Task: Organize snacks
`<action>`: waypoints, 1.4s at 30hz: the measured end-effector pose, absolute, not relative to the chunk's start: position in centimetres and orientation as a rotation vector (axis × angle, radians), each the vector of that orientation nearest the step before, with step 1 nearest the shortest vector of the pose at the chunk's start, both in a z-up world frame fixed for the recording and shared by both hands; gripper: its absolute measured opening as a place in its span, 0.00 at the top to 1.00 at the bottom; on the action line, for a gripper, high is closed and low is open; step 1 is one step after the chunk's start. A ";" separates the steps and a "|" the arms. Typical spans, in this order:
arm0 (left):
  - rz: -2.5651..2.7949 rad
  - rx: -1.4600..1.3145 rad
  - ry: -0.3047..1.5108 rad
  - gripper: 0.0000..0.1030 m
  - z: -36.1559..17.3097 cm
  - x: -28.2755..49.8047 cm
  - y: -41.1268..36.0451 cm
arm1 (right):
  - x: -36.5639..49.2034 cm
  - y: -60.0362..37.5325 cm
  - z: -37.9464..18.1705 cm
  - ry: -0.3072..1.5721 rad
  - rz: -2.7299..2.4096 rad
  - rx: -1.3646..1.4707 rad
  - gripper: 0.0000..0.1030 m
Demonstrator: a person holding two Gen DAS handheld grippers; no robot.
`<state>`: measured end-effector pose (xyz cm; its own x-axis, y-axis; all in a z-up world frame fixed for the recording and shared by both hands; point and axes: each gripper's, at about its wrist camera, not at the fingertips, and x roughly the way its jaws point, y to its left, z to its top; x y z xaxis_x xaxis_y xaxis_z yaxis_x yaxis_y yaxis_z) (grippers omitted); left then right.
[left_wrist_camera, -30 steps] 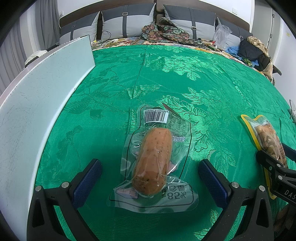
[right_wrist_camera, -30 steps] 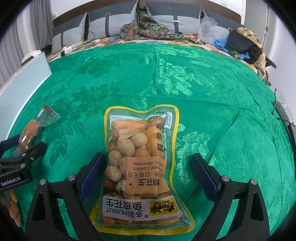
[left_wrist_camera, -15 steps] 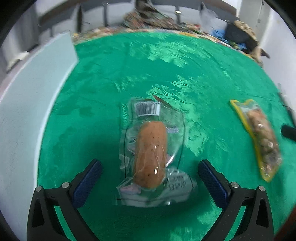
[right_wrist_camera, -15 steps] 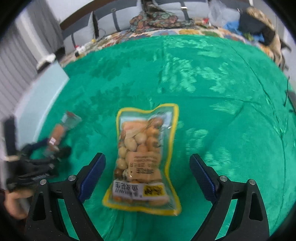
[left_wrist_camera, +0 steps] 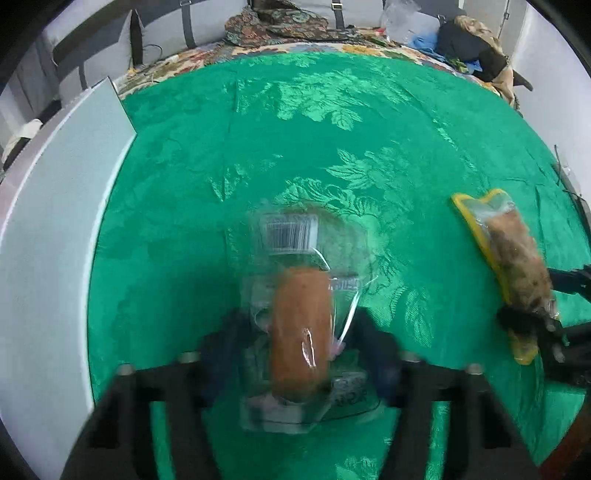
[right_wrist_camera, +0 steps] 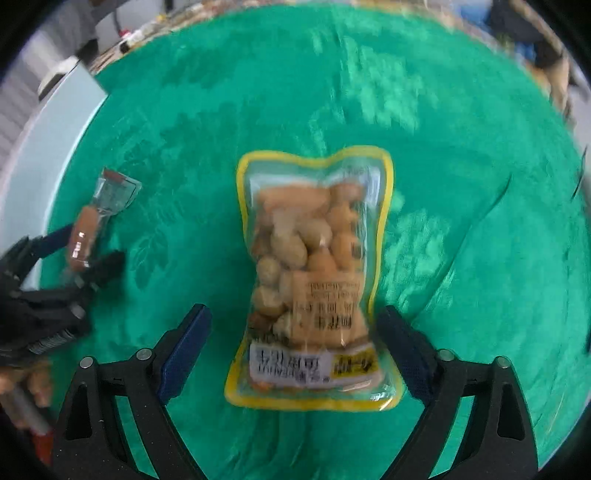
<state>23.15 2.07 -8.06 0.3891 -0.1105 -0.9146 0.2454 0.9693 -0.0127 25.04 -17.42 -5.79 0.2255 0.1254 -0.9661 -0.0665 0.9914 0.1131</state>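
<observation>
A brown sausage in a clear pack (left_wrist_camera: pixel 301 332) lies on the green cloth. My left gripper (left_wrist_camera: pixel 301 354) has its blurred fingers pressed against both sides of the pack. The pack also shows in the right wrist view (right_wrist_camera: pixel 86 229), between the left gripper's fingers (right_wrist_camera: pixel 107 264). A yellow-edged bag of peanuts (right_wrist_camera: pixel 314 280) lies between my right gripper's open fingers (right_wrist_camera: pixel 184 347); the right gripper (right_wrist_camera: pixel 291 350) straddles its lower end without touching. The bag also shows in the left wrist view (left_wrist_camera: pixel 513 266).
A pale grey board (left_wrist_camera: pixel 48 221) stands along the left edge of the green cloth (left_wrist_camera: pixel 332 129). Pillows and a patterned cloth heap (left_wrist_camera: pixel 280 22) lie at the back. Clothes and bags (left_wrist_camera: pixel 469 48) sit at the back right.
My left gripper's fingers have closed inward onto the sausage pack. My right gripper stays open while its view shifts back over the peanut bag.
</observation>
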 end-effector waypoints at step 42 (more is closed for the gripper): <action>0.321 -0.250 0.859 0.31 1.4 6.9 36.9 | 18.6 16.2 9.1 0.991 0.859 0.028 0.34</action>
